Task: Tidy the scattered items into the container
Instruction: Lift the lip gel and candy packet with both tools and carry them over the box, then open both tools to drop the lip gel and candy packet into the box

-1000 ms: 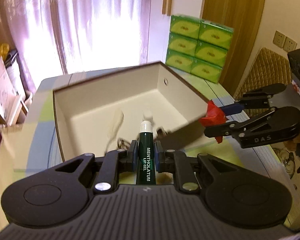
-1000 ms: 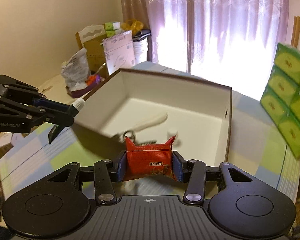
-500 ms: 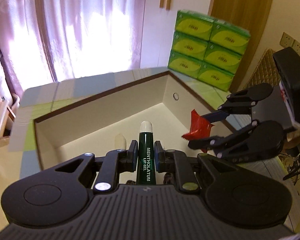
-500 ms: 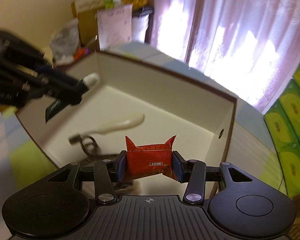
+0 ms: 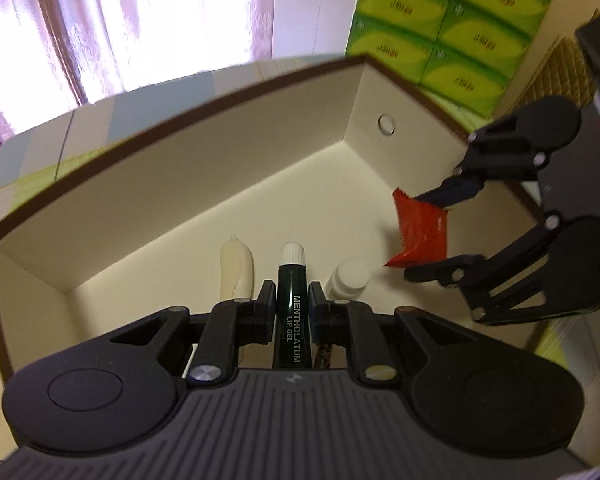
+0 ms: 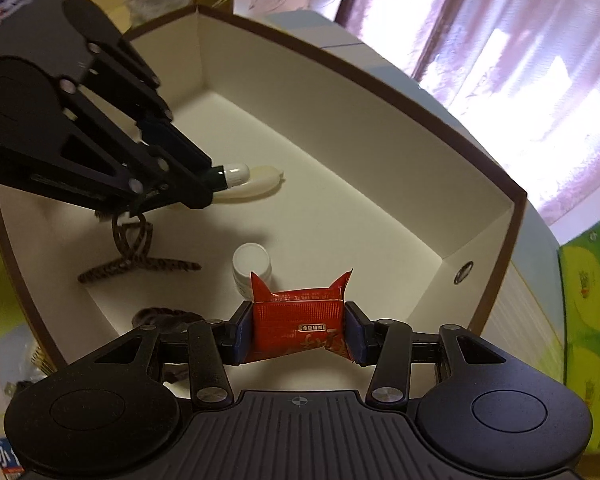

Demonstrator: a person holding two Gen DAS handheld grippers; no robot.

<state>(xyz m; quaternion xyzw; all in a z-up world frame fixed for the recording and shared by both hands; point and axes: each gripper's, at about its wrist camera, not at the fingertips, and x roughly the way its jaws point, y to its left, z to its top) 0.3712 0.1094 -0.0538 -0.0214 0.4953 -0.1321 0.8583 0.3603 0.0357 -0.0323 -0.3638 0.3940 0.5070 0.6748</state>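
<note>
Cream-lined box (image 6: 380, 128) with a dark brown rim sits on the patchwork tabletop (image 5: 40, 168); both hand-held grippers hang over its open top. Contents, left to right in the right wrist view: a brown patterned hair clip (image 6: 134, 256) lying flat on the floor of the box, a dark scrunchie-like item (image 6: 160, 316) near the front wall (partly hidden), a cream curved item (image 6: 260, 184) lying on its side, and a small white bottle (image 6: 250, 264) standing upright near the middle. Left hand-held gripper (image 5: 293, 300) — fingers pinched on a dark green lip gel tube (image 5: 292, 304); the tube's long axis runs along the fingers, white cap forward, pointing toward the far wall of the box, held above the floor between the cream item and the white bottle. Right hand-held gripper (image 6: 299, 328) — fingers pressed on the two side edges of a red snack packet (image 6: 300, 320), packet broadside between the pads, its two upper corners sticking up, just in front of the white bottle. Green tissue boxes (image 5: 440, 20) stacked beyond the box's far corner.
</note>
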